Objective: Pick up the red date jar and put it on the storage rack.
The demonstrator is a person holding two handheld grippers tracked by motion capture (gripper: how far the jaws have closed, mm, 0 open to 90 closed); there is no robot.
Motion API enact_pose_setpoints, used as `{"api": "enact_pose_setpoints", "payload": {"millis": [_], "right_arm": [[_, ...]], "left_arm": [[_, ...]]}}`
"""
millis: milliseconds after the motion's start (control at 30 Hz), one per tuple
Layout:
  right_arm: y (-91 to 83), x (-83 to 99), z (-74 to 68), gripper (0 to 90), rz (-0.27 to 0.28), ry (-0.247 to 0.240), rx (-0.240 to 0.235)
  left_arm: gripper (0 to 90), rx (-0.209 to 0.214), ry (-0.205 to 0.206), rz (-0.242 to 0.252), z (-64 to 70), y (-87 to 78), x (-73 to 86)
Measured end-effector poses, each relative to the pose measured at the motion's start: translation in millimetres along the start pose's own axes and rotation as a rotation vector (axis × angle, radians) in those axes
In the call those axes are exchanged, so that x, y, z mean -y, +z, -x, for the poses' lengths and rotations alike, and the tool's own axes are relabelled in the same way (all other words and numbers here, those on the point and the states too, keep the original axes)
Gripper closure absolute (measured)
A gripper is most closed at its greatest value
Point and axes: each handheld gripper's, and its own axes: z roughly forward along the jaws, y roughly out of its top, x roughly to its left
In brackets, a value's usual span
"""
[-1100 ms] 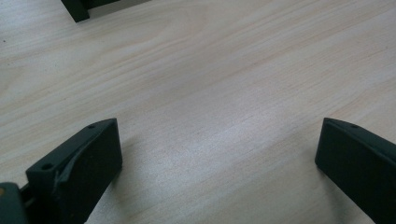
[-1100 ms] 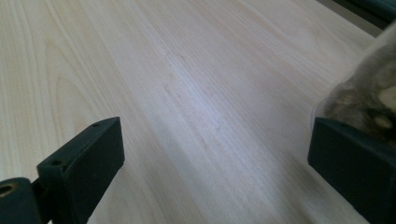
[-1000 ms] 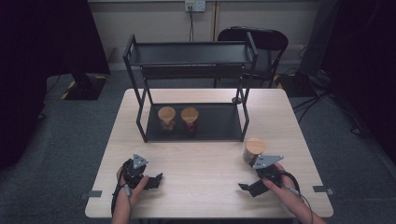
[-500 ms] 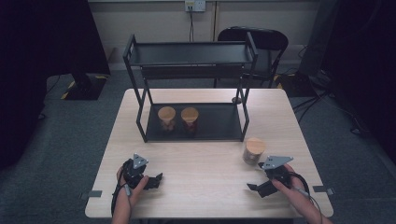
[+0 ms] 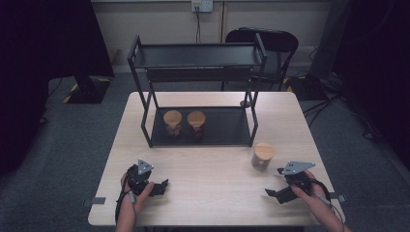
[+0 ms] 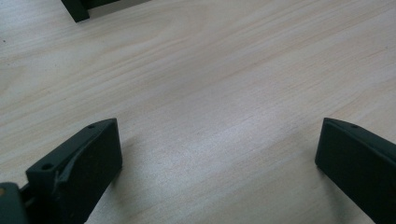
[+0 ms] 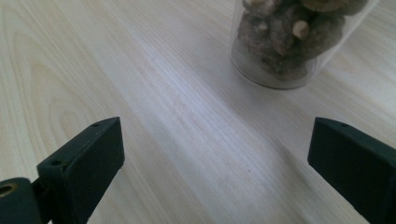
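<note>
The right gripper (image 5: 282, 186) rests low over the table (image 5: 217, 193), jaws spread wide with nothing between them. In the right gripper view the same wide gap frames bare wood, and the jar (image 7: 294, 39) stands ahead of the jaws, apart from both, offset toward the right-hand jaw. In the high view the jar (image 5: 263, 155), clear-walled with a wooden lid and brown dried contents, stands on the table just in front of the rack (image 5: 198, 99), near its right front leg and outside the frame.

The left gripper (image 5: 157, 186) lies well apart from the jar, toward the near left of the table; its jaws are likewise fully spread and empty, over bare wood.

Two similar jars (image 5: 183, 123) stand side by side on the rack's lower shelf, left of centre. The upper shelf is bare.

Judged status: two jars are stowed; one is left outside. Grasp not yet made. Remaining: close the right gripper on the jar, lift it, and set it on the lower shelf beside the others.
</note>
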Motion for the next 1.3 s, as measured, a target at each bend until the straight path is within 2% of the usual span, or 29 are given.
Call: {"api": "enact_pose_setpoints", "payload": {"millis": [700,1067,1300], "right_arm": [[-7.8,14.9,9.4,2.8,0.008,0.059,0.049],[-9.7,15.4,10.0,2.5,0.017,0.063,0.089],[-9.9,16.1,10.5,2.5,0.016,0.074,0.095]], "left_arm": [[0.2,0.000,0.000,0.000,0.0,0.0,0.0],[0.2,0.000,0.000,0.000,0.0,0.0,0.0],[0.2,0.000,0.000,0.000,0.0,0.0,0.0]]}}
